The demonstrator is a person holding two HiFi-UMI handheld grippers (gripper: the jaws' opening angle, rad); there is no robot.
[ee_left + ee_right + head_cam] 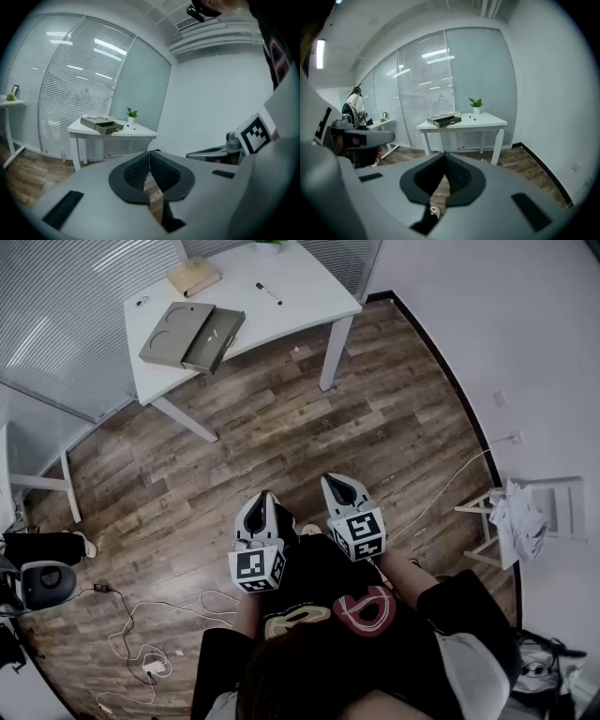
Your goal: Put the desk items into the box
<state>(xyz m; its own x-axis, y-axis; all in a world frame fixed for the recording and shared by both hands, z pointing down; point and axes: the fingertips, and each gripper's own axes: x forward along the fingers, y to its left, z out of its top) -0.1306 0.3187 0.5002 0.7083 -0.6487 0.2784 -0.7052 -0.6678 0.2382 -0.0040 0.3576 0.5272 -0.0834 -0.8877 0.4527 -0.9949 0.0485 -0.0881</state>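
head view, chair [561, 507], right gripper view, person [356, 105]

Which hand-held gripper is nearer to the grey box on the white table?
Left, slightly. The left hand-held gripper is across the floor from the grey box; the right hand-held gripper is farther off to the right.

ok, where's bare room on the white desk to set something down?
Widest bare patch: the right end of the white desk, between the black marker pen and the corner. A narrower strip runs along the near edge, beside the open grey box. Crowded at the far left, around the tan book-like block.
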